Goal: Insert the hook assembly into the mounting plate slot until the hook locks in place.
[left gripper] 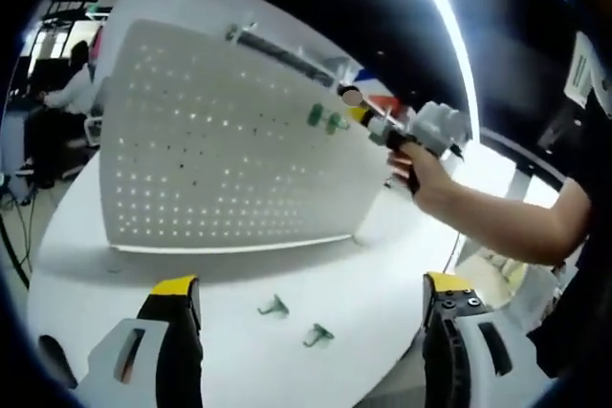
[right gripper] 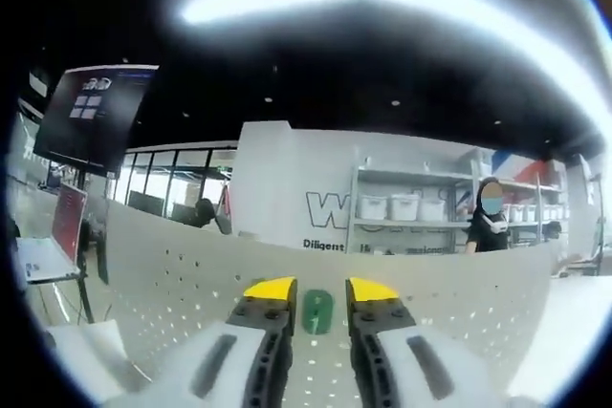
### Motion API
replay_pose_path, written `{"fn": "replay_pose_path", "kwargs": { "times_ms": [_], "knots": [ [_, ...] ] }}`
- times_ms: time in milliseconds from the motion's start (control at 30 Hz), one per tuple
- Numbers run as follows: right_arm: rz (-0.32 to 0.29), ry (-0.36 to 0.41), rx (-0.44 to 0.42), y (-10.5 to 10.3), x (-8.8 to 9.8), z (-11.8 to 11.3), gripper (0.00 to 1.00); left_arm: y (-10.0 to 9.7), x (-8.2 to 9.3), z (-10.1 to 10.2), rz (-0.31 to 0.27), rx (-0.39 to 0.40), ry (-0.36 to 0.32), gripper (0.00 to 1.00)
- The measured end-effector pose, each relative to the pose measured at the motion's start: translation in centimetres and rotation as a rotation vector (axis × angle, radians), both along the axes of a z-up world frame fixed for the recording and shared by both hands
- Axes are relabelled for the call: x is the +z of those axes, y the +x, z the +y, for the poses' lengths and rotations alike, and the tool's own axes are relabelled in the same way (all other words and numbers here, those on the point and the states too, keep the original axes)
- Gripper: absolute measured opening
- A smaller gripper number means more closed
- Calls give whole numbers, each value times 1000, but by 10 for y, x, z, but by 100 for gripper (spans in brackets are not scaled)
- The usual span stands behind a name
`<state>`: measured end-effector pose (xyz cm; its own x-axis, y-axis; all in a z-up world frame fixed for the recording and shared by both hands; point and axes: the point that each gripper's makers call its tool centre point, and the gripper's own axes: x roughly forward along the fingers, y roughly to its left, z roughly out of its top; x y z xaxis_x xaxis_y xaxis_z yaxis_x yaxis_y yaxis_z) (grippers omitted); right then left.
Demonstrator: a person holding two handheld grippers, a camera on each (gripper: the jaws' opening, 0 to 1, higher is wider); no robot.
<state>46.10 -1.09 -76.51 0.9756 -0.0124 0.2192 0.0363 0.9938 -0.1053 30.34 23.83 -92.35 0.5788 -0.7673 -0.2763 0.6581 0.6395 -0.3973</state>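
Right gripper (right gripper: 320, 295) pinches a small green plastic hook (right gripper: 317, 312) between narrowed jaws, pointed straight at the white perforated pegboard plate (right gripper: 172, 284). Left gripper (left gripper: 311, 293) wide, idle.

In the left gripper view we see our left gripper (left gripper: 311, 293) with its two yellow-tipped jaws spread wide apart, nothing between them. Our right gripper (left gripper: 361, 115) comes in from the right of that view, raised at the end of a bare, outstretched forearm (left gripper: 497, 220), our hand (left gripper: 417, 164) wrapped around its handle. In the right gripper view its own jaws (right gripper: 317, 290) stand a narrow gap apart; whether they grip anything we cannot tell
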Motion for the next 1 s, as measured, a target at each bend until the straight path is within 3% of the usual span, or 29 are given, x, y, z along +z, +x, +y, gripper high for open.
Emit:
{"fn": "replay_pose_path", "kwargs": {
  "times_ms": [133, 300, 467, 1000],
  "knots": [
    [53, 62, 41, -15, -6, -5, 19, -7, -4, 2, 24, -1, 12, 100],
    [57, 45, 31, -39, -7, -16, 20, -16, -6, 4, 48, -3, 19, 100],
    [112, 10, 43, -59, -20, -16, 22, -24, -10, 4, 63, -14, 31, 100],
    [313, -5, 70, -126, -92, -20, 36, -51, -24, 11, 97, -21, 67, 100]
  ]
}}
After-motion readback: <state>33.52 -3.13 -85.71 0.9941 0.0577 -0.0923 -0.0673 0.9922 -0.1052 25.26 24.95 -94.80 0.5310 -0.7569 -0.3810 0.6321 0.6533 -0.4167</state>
